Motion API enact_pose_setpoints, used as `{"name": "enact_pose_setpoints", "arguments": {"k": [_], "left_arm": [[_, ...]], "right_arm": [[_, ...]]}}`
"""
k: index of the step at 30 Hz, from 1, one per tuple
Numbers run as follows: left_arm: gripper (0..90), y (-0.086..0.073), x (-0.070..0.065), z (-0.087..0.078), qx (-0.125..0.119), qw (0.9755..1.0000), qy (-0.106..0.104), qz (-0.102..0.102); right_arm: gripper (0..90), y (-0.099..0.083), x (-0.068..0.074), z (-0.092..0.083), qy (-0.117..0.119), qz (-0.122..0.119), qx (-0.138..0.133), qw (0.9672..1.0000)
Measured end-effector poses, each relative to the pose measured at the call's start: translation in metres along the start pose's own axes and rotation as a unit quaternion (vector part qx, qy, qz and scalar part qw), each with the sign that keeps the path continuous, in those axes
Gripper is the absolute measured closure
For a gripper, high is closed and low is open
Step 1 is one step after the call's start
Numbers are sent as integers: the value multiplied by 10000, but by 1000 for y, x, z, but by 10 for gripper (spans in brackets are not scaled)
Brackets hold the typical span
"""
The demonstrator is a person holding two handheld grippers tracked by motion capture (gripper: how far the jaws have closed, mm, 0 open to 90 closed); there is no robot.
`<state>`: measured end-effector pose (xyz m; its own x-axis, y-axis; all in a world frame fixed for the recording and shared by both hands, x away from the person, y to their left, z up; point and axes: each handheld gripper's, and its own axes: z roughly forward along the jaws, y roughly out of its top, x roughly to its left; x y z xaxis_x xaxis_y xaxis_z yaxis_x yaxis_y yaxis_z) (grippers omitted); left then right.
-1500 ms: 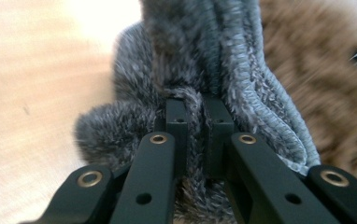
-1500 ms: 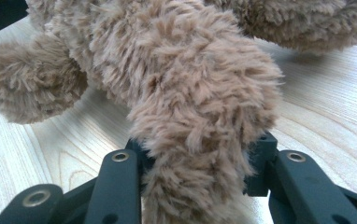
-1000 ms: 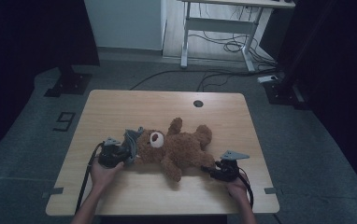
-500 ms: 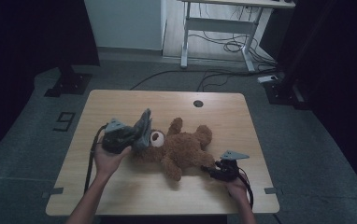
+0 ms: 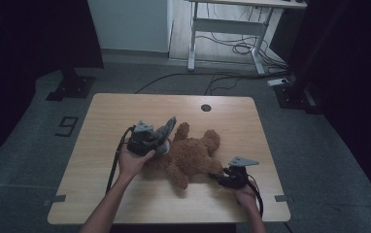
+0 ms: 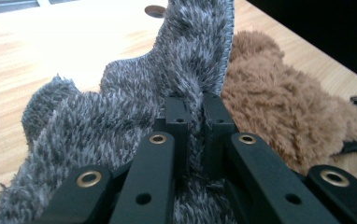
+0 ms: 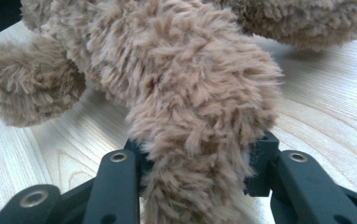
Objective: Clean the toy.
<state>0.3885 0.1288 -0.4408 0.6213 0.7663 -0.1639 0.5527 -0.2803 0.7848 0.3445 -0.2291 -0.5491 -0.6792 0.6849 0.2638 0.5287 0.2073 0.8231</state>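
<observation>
High view, nearest first: right gripper (image 5: 221,178) clamped on a leg of the brown teddy bear (image 5: 195,153) lying mid-table (image 5: 106,194); left gripper (image 5: 161,137) pinching grey furry cloth (image 6: 120,107) at the bear's head; beyond, a desk frame (image 5: 222,29) and floor cables (image 5: 183,80).

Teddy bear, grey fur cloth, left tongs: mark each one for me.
teddy bear (image 5: 193,153), high view, on its brown belly.
grey fur cloth (image 6: 120,98), left gripper view, on the pile left of the jaws.
left tongs (image 6: 194,109), left gripper view, midway between the tips pinching the cloth.
</observation>
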Motion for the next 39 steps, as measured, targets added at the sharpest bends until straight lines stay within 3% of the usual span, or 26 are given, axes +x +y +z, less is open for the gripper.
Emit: {"name": "enact_pose_setpoints", "arguments": {"k": [5,8,10,16,19,23,25,28,31,33,36,39], "left_arm": [[833,-12,1,-1,-75,9998,-147,-120],[836,-22,3,-4,-207,9990,-275,-274],[837,-29,1,-7,-262,9987,-332,-269],[839,-46,-6,-17,-307,9980,-507,-230],[839,-52,-8,-20,-344,9977,-548,-212],[839,-54,-7,-22,-333,9972,-624,-259],[839,-55,-6,-22,-329,9970,-640,-272],[839,-57,-6,-24,-316,9973,-611,-250],[838,-59,-7,-24,-385,9973,-582,-245],[838,-59,-8,-23,-452,9973,-534,-227],[837,-54,-10,-18,-526,9975,-434,-173],[837,-43,-10,-9,-580,9982,-181,-3]], "right_arm": [[455,1,3,-4,105,135,-10,9999],[409,3,3,-14,203,267,-314,9989],[369,6,3,-18,307,360,-470,9978],[285,20,11,-19,389,317,-596,9970],[226,29,20,-13,354,199,-435,9982],[127,34,28,15,188,19,-17,9998],[100,33,27,30,380,94,76,9992],[168,33,29,40,357,-11,70,9993],[366,33,31,41,268,-129,74,9995],[452,34,31,39,182,-162,41,9997],[490,36,30,40,-87,-165,-74,9998],[514,39,27,42,-436,-76,-276,9986]]}}
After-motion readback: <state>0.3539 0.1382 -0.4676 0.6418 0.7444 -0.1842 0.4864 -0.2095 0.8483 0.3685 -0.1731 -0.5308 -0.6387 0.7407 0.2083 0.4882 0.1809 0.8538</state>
